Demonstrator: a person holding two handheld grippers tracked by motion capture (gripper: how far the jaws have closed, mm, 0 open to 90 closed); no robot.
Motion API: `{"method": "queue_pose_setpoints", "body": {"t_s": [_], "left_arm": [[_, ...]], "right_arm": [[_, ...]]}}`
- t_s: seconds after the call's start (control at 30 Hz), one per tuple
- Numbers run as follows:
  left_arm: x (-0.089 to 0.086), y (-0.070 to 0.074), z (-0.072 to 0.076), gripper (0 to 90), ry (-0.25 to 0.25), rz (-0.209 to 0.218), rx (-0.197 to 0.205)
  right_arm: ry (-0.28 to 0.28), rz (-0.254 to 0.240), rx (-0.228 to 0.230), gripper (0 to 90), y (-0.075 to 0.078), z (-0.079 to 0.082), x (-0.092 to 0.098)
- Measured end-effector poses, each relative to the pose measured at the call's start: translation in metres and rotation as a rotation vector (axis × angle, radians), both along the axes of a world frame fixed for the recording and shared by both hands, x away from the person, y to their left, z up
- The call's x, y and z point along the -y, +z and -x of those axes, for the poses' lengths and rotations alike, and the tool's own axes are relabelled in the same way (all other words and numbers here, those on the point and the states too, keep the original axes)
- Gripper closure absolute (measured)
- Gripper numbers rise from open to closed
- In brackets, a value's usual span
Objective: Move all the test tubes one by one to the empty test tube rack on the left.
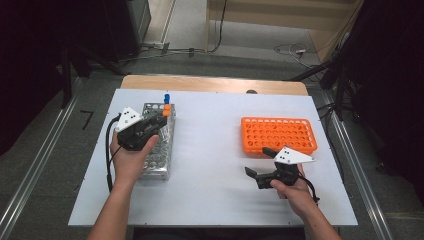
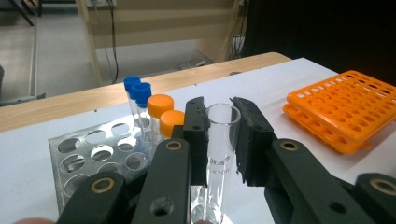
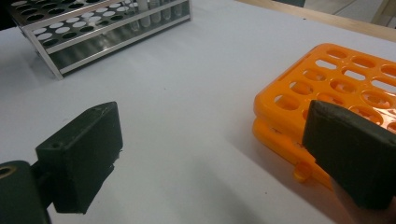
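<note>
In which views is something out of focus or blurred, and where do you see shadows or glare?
Left gripper view: the glass tube between the fingers is fairly sharp, the near linkage soft. Right gripper view: both fingers are blurred, casting a soft shadow on the table beside the orange rack. High view: even light, dark corners, no strong glare.
</note>
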State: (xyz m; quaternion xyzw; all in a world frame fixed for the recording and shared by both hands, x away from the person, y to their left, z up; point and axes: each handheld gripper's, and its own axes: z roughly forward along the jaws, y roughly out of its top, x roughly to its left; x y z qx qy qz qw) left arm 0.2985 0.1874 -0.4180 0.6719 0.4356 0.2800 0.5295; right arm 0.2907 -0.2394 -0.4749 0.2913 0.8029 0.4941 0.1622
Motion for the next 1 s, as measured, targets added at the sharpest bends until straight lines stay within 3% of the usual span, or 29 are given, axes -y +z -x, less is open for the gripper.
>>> {"method": "queue_pose_setpoints", "body": {"t_s": [0.33,0.83,0.93,1.0], "left_arm": [[0.002,-0.008,-0.001,76.5,0.025,-0.054,-0.025],[0.008,-0.019,-0.002,75.7,0.038,-0.108,-0.129],[0.008,-0.019,-0.002,73.2,0.031,-0.11,-0.131],[0.007,-0.019,-0.003,66.9,0.027,-0.106,-0.139]], "right_arm": [[-0.006,0.006,0.001,3.4,-0.001,-0.001,0.0],[-0.008,0.013,-0.006,3.4,-0.004,-0.005,-0.002],[-0.007,0.014,-0.006,3.4,-0.005,-0.006,-0.003],[-0.006,0.014,-0.007,3.4,-0.005,-0.007,-0.004]]}}
